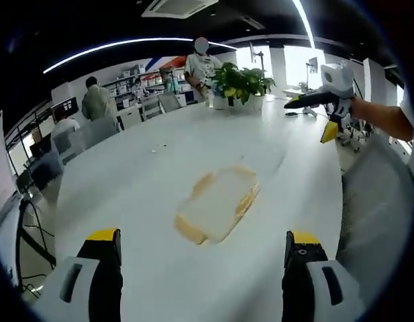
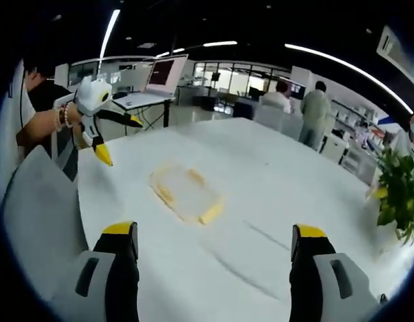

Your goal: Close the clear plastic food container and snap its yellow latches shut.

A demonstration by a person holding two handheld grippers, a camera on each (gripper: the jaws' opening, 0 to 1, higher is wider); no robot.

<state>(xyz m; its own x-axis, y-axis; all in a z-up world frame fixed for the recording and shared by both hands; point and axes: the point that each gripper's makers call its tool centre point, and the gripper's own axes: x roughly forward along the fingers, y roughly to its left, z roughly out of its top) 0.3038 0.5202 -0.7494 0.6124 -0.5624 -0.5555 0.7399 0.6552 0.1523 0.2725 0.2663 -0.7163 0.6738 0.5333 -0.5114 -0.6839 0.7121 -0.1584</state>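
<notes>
The clear plastic container (image 1: 219,204) with yellow latches lies flat on the white table (image 1: 139,181), its lid resting on top. Whether the latches are snapped is too blurred to tell. In the left gripper view my left gripper (image 1: 203,243) stands open, short of the container, with nothing between its jaws. In the right gripper view my right gripper (image 2: 213,235) is also open, and the container (image 2: 185,193) lies ahead of it and slightly left. Each gripper also appears in the other view, held in a hand above the table's edge: the right gripper (image 1: 313,117) and the left gripper (image 2: 119,139).
A potted plant (image 1: 241,84) stands at the table's far end. A laptop (image 2: 156,79) sits on a stand beyond the table. A grey chair back (image 2: 39,221) rises at the table's near side. Several people stand by shelves in the background.
</notes>
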